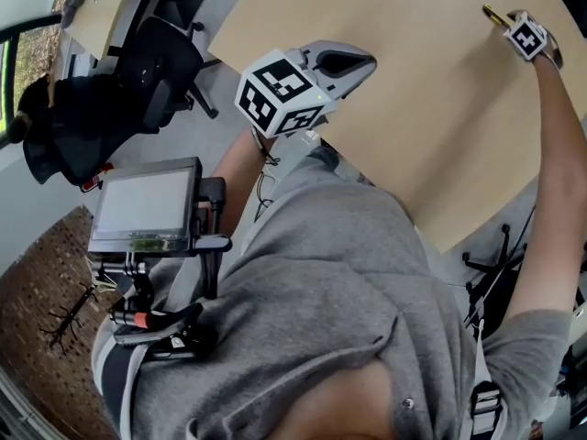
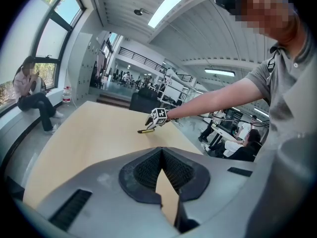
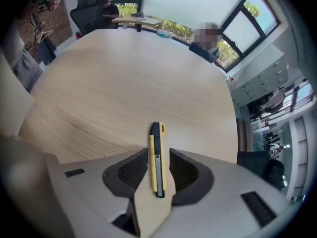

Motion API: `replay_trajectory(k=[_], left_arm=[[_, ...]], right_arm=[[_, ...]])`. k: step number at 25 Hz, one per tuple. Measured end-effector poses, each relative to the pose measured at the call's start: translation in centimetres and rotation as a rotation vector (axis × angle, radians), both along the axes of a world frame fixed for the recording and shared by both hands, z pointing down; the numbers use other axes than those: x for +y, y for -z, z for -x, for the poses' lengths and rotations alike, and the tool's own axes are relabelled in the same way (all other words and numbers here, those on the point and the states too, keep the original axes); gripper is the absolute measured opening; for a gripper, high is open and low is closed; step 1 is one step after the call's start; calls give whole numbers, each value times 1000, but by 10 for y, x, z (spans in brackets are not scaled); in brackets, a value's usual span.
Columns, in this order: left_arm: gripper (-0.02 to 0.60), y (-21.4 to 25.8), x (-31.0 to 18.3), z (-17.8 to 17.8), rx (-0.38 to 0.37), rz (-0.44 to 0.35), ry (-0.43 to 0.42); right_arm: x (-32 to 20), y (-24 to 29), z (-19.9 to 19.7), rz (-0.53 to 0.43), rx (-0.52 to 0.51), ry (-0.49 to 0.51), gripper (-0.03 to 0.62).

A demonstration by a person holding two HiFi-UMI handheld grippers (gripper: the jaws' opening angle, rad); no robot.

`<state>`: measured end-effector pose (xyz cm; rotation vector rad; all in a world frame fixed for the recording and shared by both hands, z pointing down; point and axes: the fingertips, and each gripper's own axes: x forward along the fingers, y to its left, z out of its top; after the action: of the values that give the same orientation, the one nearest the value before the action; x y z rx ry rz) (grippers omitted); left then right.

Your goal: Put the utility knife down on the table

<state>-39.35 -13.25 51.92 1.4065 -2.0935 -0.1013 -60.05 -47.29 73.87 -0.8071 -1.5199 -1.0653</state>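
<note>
A yellow and black utility knife (image 3: 156, 157) lies flat on the pale wooden table (image 3: 124, 78), lengthwise between the jaws of my right gripper (image 3: 158, 155). Those jaws stand open, with a strip of table showing between the knife and the right pad. In the left gripper view the knife (image 2: 144, 131) rests on the table (image 2: 84, 133) just in front of the right gripper (image 2: 151, 125). The head view shows the knife's tip (image 1: 493, 13) at the far right, past the right gripper (image 1: 510, 22). My left gripper (image 1: 365, 62) hovers near the table's near edge, shut on nothing.
Black office chairs (image 1: 158, 67) stand left of the table. A small screen on a rig (image 1: 145, 207) hangs at the person's left side. A person (image 2: 30, 94) sits by the window beyond the table. More desks and chairs (image 2: 233, 133) fill the room behind.
</note>
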Motion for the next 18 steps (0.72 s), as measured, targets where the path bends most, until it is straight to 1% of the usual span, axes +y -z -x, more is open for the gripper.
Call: replay_trajectory(k=[3,8,11,13,14,15,17,18], left_arm=[[6,4,-3,3,-19,-7,-8],[6,13,-7,10,-54,-17,-21],[6,19,-10,15,-78,-23,-33],[6,23,-13,16,-95,-28,-44],[6,25,-14,17,-103,-30,-50],[6,27,-16,17,-111,-34,-55],[6,31,-19,18,-127,-45,-67],[6,33,-20,19,-135,-51,-73]], right_arm=[[-3,15,6,27,-45,-27,121],[2,47,17,133,-137,-88,120],[12,77,23,213,-244,-111,120],[18,106,26,284,-356,-146,120],[22,121,24,347,-411,-180,120],[27,139,20,440,-461,-230,118],[37,183,-1,687,-561,-371,105],[40,208,-17,808,-610,-441,72]])
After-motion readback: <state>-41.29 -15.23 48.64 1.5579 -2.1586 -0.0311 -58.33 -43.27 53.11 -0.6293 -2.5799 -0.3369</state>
